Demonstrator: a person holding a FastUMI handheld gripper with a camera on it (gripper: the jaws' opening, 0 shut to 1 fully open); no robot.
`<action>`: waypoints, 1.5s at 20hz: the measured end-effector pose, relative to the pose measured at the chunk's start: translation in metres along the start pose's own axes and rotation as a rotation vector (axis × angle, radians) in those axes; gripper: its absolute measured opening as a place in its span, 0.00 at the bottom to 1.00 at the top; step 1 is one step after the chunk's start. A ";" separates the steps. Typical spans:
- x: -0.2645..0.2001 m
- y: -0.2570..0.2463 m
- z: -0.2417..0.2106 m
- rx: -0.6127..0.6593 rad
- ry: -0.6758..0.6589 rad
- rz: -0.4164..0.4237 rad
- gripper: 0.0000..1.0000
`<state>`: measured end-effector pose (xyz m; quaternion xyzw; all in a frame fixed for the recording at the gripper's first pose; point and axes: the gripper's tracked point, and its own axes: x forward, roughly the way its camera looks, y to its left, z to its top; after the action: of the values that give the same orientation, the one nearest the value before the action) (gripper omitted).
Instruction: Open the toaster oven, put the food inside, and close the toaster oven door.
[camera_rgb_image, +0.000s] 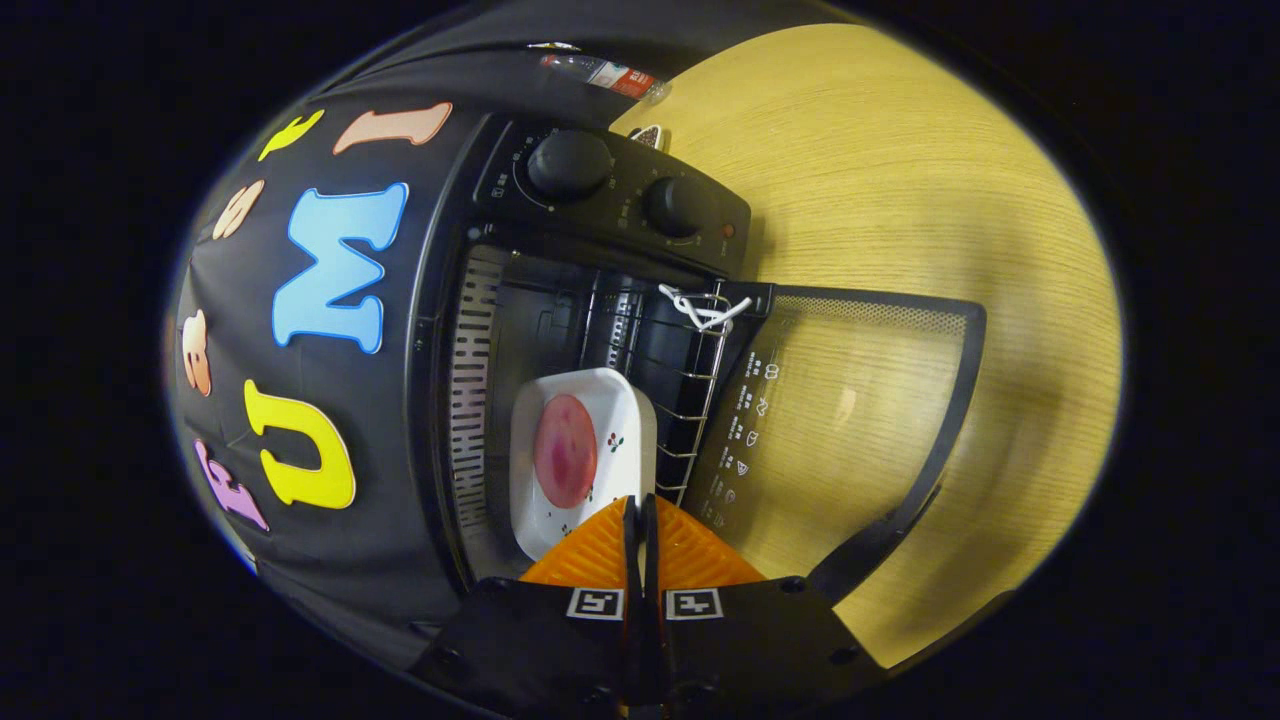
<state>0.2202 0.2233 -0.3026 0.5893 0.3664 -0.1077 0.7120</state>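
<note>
The black toaster oven (600, 215) stands open, its glass door (850, 400) folded down flat over the wooden table. Inside, on the wire rack (690, 400), sits a white rectangular plate (600, 400) carrying a round pink slice of food (565, 450). My gripper (640, 503) is at the oven's mouth, its fingers pressed together over the plate's near rim. The rim runs in between the fingertips, so the gripper is shut on the plate.
Two round knobs (570, 165) sit on the oven's control panel. A white cord (700, 308) is tied at the rack's front corner by the door hinge. The door's handle bar (900, 520) juts over the table (900, 150). A plastic bottle (605, 72) lies behind the oven.
</note>
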 end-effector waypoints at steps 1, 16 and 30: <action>0.005 0.000 -0.001 -0.001 -0.011 -0.010 0.02; 0.012 0.038 -0.008 -0.113 -0.055 0.091 0.53; -0.081 -0.011 -0.008 -0.838 -0.063 0.001 0.98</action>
<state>0.1534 0.2051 -0.2590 0.2453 0.3563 0.0332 0.9010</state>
